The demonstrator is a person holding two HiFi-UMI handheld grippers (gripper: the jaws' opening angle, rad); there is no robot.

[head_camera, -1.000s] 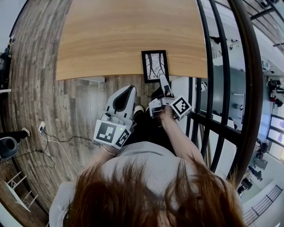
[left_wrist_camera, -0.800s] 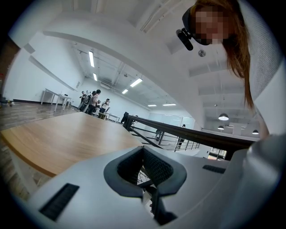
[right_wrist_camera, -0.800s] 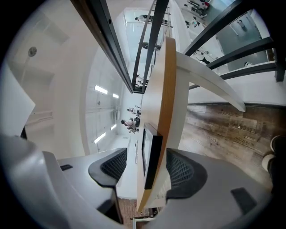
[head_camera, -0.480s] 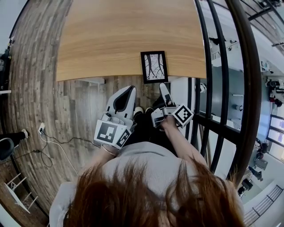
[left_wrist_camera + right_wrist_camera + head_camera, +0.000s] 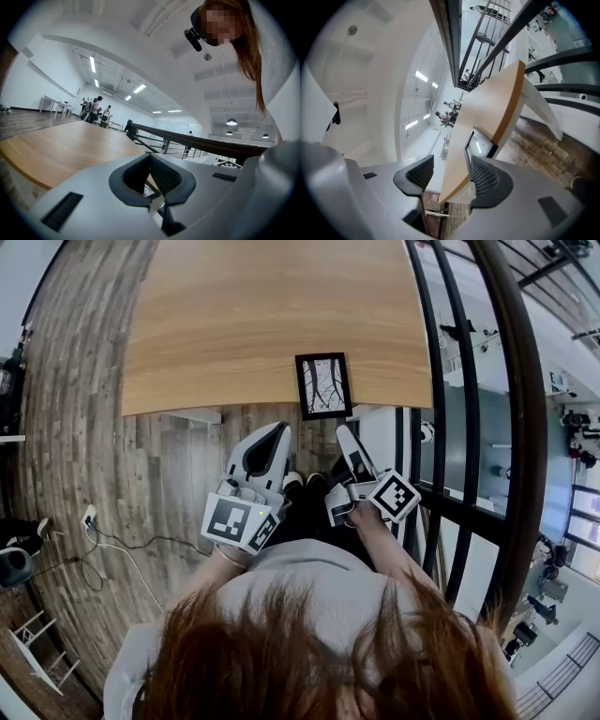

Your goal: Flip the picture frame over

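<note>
The black picture frame (image 5: pixel 323 385) lies flat on the wooden table (image 5: pixel 244 324), at its near edge, with a branch print facing up. My right gripper (image 5: pixel 343 435) hangs just short of that edge, below the frame and apart from it. It is open and empty. In the right gripper view the frame (image 5: pixel 480 143) and the table edge (image 5: pixel 506 108) show through the gap of the right gripper (image 5: pixel 452 176). My left gripper (image 5: pixel 275 430) is left of it over the floor, shut on nothing. The left gripper (image 5: pixel 150 161) points across the tabletop (image 5: pixel 56 150).
A black railing (image 5: pixel 450 427) runs close along the right side of the table. Plank floor (image 5: pixel 169 465) lies between me and the table, with cables (image 5: pixel 103 540) at the left. Several people (image 5: pixel 96 110) stand far off in the hall.
My right gripper has drawn back from the frame's near edge toward my body. The frame lies where it was, and the left gripper has hardly moved.
</note>
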